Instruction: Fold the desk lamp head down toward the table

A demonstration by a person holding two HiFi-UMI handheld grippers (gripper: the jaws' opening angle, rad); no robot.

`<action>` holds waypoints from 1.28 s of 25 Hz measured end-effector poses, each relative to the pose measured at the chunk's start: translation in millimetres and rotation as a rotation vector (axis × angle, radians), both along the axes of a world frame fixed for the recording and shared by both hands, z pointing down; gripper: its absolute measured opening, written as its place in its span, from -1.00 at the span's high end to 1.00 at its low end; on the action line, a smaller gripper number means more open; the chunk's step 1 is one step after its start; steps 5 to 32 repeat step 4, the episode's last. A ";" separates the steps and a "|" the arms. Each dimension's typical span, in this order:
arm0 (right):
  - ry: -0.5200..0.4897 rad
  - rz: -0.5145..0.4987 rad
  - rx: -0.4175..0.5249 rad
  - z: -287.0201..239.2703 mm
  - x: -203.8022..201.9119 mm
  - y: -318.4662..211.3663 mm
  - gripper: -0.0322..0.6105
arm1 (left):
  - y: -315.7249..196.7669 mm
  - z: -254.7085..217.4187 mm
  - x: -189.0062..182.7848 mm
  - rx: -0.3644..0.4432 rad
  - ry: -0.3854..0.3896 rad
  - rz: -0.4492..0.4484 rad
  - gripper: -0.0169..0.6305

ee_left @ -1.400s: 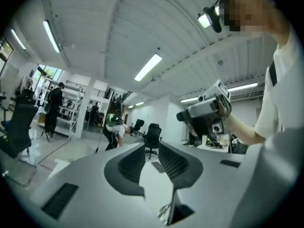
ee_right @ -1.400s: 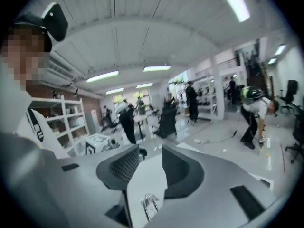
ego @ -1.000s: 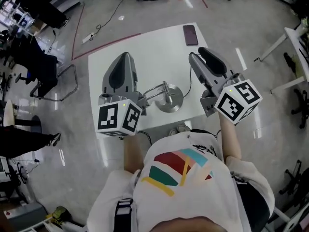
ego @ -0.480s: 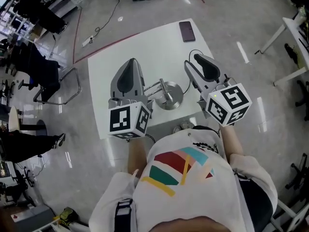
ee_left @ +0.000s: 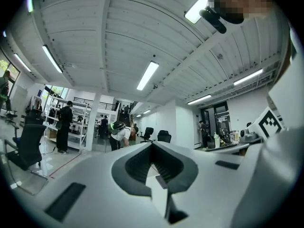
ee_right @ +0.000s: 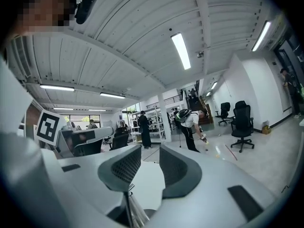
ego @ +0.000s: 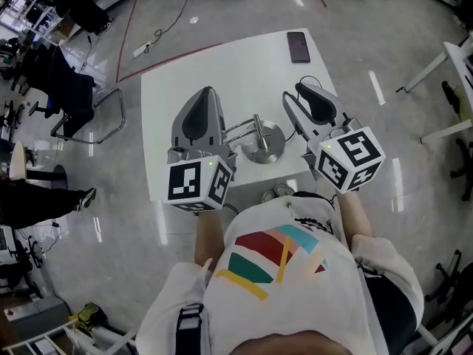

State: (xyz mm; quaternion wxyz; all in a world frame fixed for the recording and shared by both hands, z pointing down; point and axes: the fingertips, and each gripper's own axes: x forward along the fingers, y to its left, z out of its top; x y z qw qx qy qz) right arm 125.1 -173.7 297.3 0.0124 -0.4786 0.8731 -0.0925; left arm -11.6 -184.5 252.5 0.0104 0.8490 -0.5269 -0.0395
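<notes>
A desk lamp stands at the near edge of the white table (ego: 222, 69), with a round silver base (ego: 267, 148), a short post and a thin arm (ego: 233, 130) running left. The arm's far end disappears under my left gripper (ego: 203, 93), so the lamp head is hidden. In the left gripper view that gripper (ee_left: 152, 144) is shut on nothing, its jaw tips touching. My right gripper (ego: 297, 92) hovers just right of the base. Seen in its own view, the right gripper (ee_right: 150, 148) is closing, with a narrow gap left and nothing between the jaws.
A dark phone (ego: 299, 46) lies at the table's far right corner. A thin black cable (ego: 290, 128) runs from the lamp base toward the right gripper. A chair (ego: 100, 120) stands left of the table, and people stand further off in the room.
The left gripper has shifted right, closer to the lamp arm. Both grippers sit a little lower over the table. The lamp itself has not moved.
</notes>
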 end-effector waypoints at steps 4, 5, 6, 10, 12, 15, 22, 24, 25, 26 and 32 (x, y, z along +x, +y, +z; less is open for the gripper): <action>0.010 -0.010 0.000 -0.6 -3.6 -2.2 0.49 | -0.6 -0.4 0.0 -0.002 0.004 0.004 0.81; 0.010 -0.010 0.000 -0.6 -3.6 -2.2 0.49 | -0.6 -0.4 0.0 -0.002 0.004 0.004 0.81; 0.010 -0.010 0.000 -0.6 -3.6 -2.2 0.49 | -0.6 -0.4 0.0 -0.002 0.004 0.004 0.81; 0.010 -0.010 0.000 -0.6 -3.6 -2.2 0.49 | -0.6 -0.4 0.0 -0.002 0.004 0.004 0.81; 0.010 -0.010 0.000 -0.6 -3.6 -2.2 0.49 | -0.6 -0.4 0.0 -0.002 0.004 0.004 0.81; 0.010 -0.010 0.000 -0.6 -3.6 -2.2 0.49 | -0.6 -0.4 0.0 -0.002 0.004 0.004 0.81; 0.010 -0.010 0.000 -0.6 -3.6 -2.2 0.49 | -0.6 -0.4 0.0 -0.002 0.004 0.004 0.81; 0.010 -0.010 0.000 -0.6 -3.6 -2.2 0.49 | -0.6 -0.4 0.0 -0.002 0.004 0.004 0.81; 0.010 -0.010 0.000 -0.6 -3.6 -2.2 0.49 | -0.6 -0.4 0.0 -0.002 0.004 0.004 0.81; 0.010 -0.010 0.000 -0.6 -3.6 -2.2 0.49 | -0.6 -0.4 0.0 -0.002 0.004 0.004 0.81; 0.010 -0.010 0.000 -0.6 -3.6 -2.2 0.49 | -0.6 -0.4 0.0 -0.002 0.004 0.004 0.81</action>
